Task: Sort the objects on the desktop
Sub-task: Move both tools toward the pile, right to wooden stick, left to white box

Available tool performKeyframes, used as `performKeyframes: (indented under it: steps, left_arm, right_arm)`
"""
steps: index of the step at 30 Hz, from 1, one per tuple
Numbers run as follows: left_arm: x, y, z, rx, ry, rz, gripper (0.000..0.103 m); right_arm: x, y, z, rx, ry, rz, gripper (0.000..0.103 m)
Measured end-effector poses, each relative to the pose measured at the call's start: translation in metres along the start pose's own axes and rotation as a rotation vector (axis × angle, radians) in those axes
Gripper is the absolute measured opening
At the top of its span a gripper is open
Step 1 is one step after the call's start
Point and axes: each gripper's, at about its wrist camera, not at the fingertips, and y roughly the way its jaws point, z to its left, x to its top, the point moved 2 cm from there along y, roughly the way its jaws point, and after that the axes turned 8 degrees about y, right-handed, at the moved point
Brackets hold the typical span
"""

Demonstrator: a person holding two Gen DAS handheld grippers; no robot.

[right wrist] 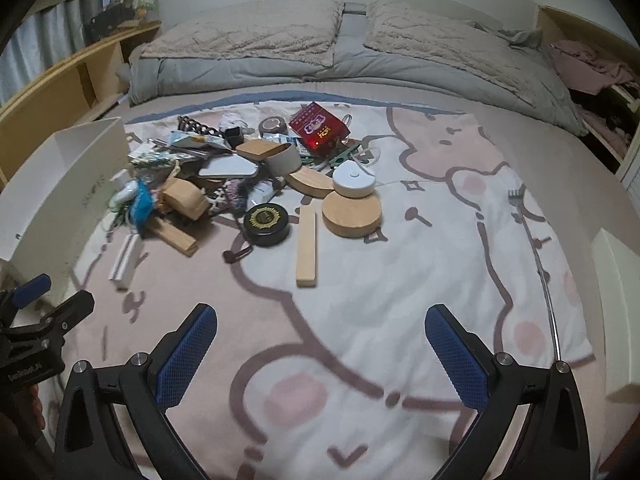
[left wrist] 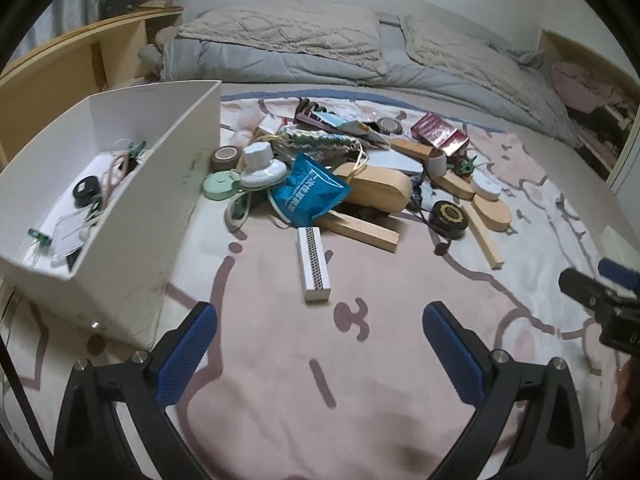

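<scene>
Pink patterned bedspread (left wrist: 280, 360) heaped mid-bed with unsorted clutter (left wrist: 340, 184), few bits already in white box (left wrist: 132, 208) alongside, left gripper (left wrist: 320, 344) and right gripper (right wrist: 320, 344) both spread, empty, hovering short.

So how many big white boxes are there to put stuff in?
2. The left white box stands on the left side and already has small things inside. The right white box is at the far right edge, only partly in view. Others may be out of sight.

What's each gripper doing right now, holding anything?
Left gripper: open, holding nothing.
Right gripper: open, holding nothing.
</scene>
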Motion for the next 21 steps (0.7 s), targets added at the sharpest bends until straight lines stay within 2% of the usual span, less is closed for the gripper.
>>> performKeyframes:
  steps: [3, 8, 13, 16, 21]
  left_arm:
    - [0.004, 0.017, -0.002, -0.019, 0.003, 0.012, 0.103]
    - [0.006, 0.046, -0.001, -0.004, -0.007, 0.060, 0.103]
    - [0.014, 0.073, 0.004, -0.007, -0.034, 0.092, 0.103]
    - [0.017, 0.083, 0.005, -0.008, -0.034, 0.099, 0.103]
    - [0.011, 0.097, 0.004, 0.013, -0.027, 0.112, 0.103]
  right_arm:
    - [0.008, 0.018, -0.001, 0.001, 0.002, 0.026, 0.103]
    - [0.015, 0.049, -0.003, 0.013, 0.004, 0.083, 0.103]
    - [0.021, 0.072, -0.002, 0.045, 0.000, 0.107, 0.103]
    - [0.025, 0.085, 0.002, 0.026, -0.020, 0.110, 0.103]
    - [0.031, 0.104, 0.009, 0.026, -0.043, 0.113, 0.090]
